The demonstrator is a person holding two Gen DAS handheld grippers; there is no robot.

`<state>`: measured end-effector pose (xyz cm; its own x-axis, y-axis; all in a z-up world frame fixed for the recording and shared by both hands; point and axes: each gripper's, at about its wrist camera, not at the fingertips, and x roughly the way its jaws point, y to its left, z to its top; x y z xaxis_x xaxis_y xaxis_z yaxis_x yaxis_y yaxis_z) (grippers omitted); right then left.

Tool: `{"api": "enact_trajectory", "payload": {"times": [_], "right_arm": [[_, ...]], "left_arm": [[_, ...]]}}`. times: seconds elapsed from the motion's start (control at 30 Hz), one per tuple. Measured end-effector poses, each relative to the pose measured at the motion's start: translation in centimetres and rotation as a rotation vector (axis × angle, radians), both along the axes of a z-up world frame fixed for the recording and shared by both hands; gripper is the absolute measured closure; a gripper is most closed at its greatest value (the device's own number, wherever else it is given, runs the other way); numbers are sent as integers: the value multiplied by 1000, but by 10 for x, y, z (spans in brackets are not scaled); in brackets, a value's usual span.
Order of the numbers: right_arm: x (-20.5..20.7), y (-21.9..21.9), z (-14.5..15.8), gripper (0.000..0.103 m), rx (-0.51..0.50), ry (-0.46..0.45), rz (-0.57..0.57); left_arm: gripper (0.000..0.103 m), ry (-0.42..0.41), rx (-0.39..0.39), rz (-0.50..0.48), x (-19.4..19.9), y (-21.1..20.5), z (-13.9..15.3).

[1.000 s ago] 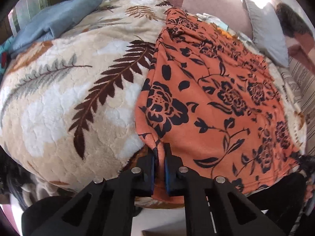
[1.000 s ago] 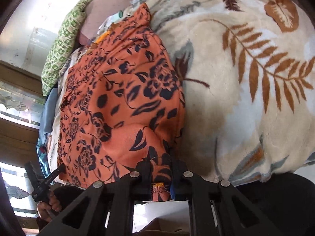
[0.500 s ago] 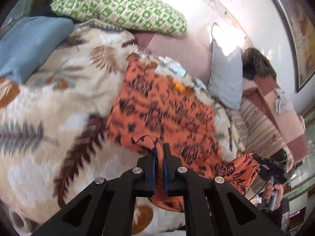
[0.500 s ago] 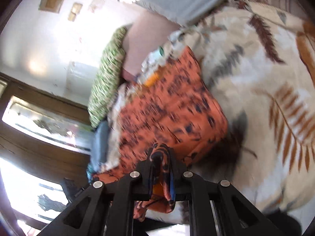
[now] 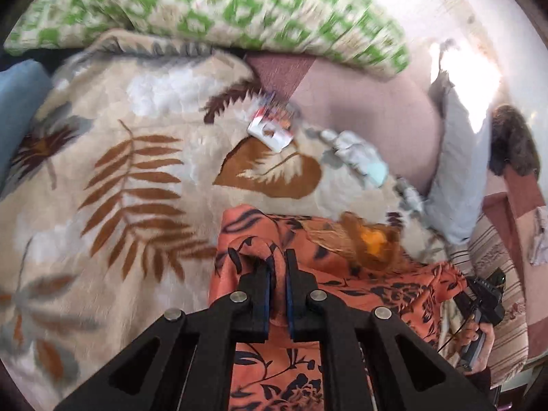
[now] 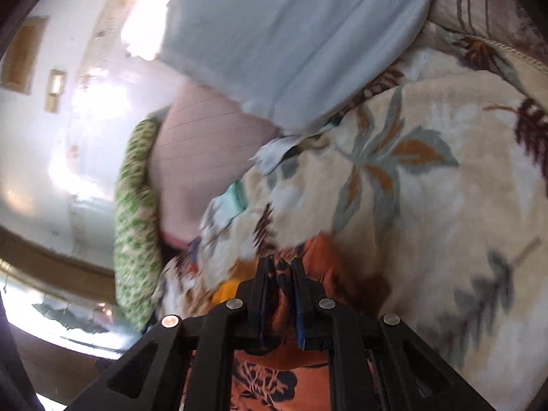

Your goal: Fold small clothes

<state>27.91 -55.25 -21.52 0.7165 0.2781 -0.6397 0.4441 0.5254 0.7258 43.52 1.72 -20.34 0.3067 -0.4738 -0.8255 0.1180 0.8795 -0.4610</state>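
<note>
Surface: a bed covered by a cream plush blanket (image 5: 102, 178) printed with brown and grey fern leaves; it fills most of both views.
Room: pale wall (image 6: 68, 130) behind the bed, brightly sunlit in patches; dark wood trim low on the left of the right wrist view. Both views are motion-blurred.
Pillows, count 2: one green-and-white patterned pillow (image 5: 212, 10) along the head of the bed; one pale blue-grey pillow (image 6: 291, 34) beside it.
Other cloth: a blue fabric (image 5: 17, 102) at the left edge of the blanket; a striped cover (image 5: 496, 274) at the far right.
Small items: one white-and-red packet (image 5: 270, 128) lying on the blanket near the green pillow.
Garment, count 1: orange cloth with black flower print (image 5: 342, 294), bunched on the near part of the blanket, stretched between the two tools.
Left tool (image 5: 278, 260): fingers pressed together, pinching a fold of the orange cloth.
Right tool (image 6: 281, 267): fingers nearly closed, pinching another part of the same cloth; also seen at the right edge of the left wrist view, held in the person's hand.
Containers: cannot tell of any.
</note>
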Motion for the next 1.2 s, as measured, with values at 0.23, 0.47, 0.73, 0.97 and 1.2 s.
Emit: {"api": "enact_trajectory", "payload": {"times": [0.23,0.47,0.73,0.97,1.2], "right_arm": [[40,-32,-86,65,180,121,-34],[-36,-61,-37,36,125,-134,-241],[-32,59,21,36,-396,15,158],[52,120,-32,36,-598,286,303],[91,148,-17,36,-654,207,245]], "left_arm": [[90,120,-160,130,14,28,-51],[71,-126,-167,168,-26,45,16],[26,-312,108,166,-113,16,52],[27,-139,267,146,-128,-15,-30],[27,-149,135,234,-111,20,-15]]}}
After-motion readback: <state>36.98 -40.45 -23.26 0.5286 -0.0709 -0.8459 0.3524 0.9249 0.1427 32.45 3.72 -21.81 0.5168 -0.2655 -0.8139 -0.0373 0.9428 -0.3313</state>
